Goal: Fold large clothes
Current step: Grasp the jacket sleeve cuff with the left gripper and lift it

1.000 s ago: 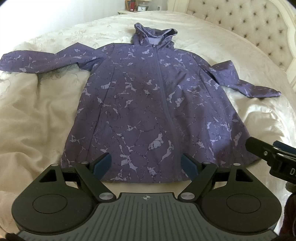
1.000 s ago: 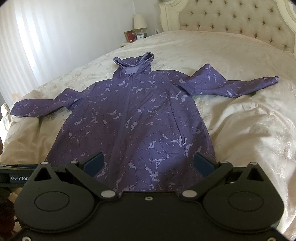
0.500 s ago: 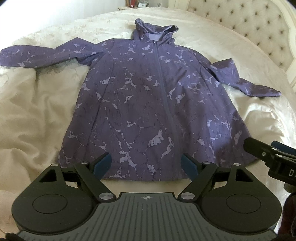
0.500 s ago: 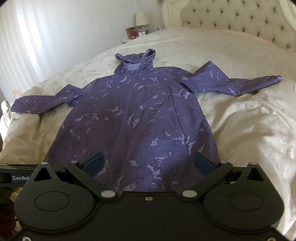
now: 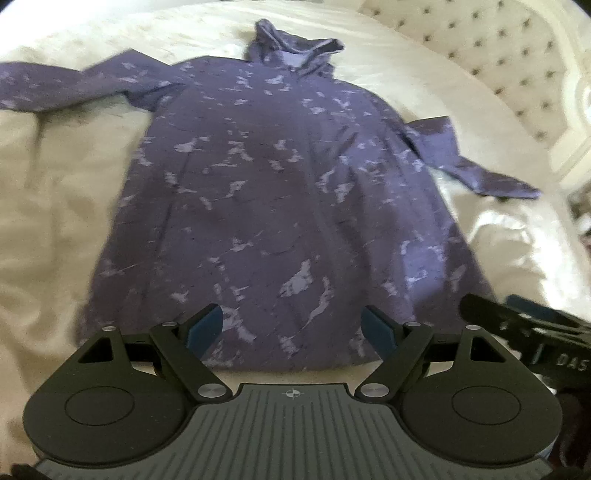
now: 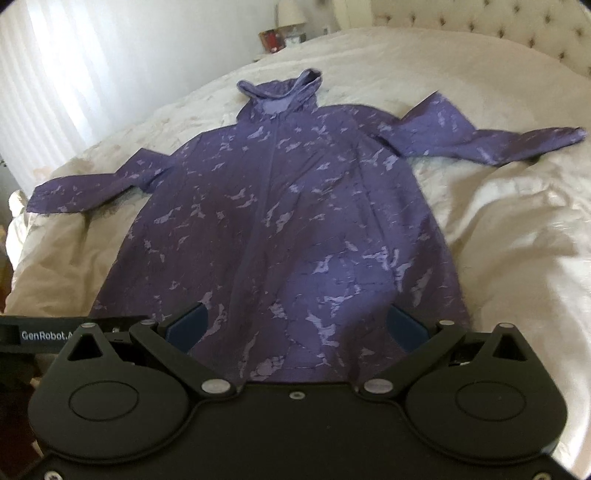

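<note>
A purple hooded jacket (image 5: 280, 192) with pale marbled patches lies flat and zipped on a cream bedspread, hood at the far end, both sleeves spread sideways. My left gripper (image 5: 293, 328) hovers over the jacket's near hem, open, with nothing between its blue pads. In the right wrist view the same jacket (image 6: 280, 221) fills the middle, and my right gripper (image 6: 295, 325) stands open above the hem too, gripping nothing. Part of the right gripper (image 5: 524, 332) shows at the left wrist view's right edge. The left gripper's body (image 6: 55, 332) shows at the right wrist view's left edge.
The cream bedspread (image 6: 509, 258) is rumpled on both sides of the jacket. A tufted headboard (image 5: 498, 62) rises at the far right. A bedside table with a lamp (image 6: 290, 14) and small items stands behind the bed, beside a white curtain (image 6: 55, 92).
Both views have closed in on the jacket and tilted down, so it looks larger; the left view moved more and is blurred. Both grippers stay open.
</note>
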The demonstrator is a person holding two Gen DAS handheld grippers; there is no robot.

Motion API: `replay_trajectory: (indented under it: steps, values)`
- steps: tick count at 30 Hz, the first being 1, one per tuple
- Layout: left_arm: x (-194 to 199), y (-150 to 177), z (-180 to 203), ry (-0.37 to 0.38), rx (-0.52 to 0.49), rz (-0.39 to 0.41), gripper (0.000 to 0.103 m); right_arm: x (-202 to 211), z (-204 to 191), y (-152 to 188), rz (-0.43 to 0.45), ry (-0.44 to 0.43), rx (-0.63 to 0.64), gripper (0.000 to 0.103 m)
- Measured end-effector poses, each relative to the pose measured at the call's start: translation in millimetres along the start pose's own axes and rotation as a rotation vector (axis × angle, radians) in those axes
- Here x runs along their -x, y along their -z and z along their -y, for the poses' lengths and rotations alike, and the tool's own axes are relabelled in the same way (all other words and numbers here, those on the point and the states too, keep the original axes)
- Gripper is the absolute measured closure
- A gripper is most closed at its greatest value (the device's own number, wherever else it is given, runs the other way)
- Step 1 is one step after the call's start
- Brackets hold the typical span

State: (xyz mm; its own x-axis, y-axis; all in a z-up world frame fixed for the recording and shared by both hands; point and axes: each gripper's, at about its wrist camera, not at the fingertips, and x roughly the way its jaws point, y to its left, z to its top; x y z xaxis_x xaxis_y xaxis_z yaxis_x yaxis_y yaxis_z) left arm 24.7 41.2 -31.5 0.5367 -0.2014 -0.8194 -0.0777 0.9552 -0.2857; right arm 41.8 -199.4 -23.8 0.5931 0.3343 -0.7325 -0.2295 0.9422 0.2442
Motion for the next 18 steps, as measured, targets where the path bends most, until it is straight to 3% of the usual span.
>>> replay_trajectory:
  steps: [3, 7, 12, 18]
  values:
    - [-6.4, -9.8, -10.7, 0.072, 0.016, -0.004, 0.021, -11.9, 3.9, -5.3, -0.03, -0.056, -0.04, 0.001]
    - [-9.2, -25.7, -27.5, 0.082, 0.037, 0.023, 0.021, -28.3, 13.5, -14.3, -0.064, -0.125, -0.135, 0.0]
    - [-5.1, -55.8, -62.9, 0.007, 0.05, 0.113, 0.018, -44.8, 13.8, -34.3, -0.053, -0.129, -0.14, 0.0]
    - [1.0, -106.0, -137.1, -0.14, 0.103, 0.215, 0.015, -69.5, -2.3, -62.6, -0.029, -0.142, -0.087, 0.0]
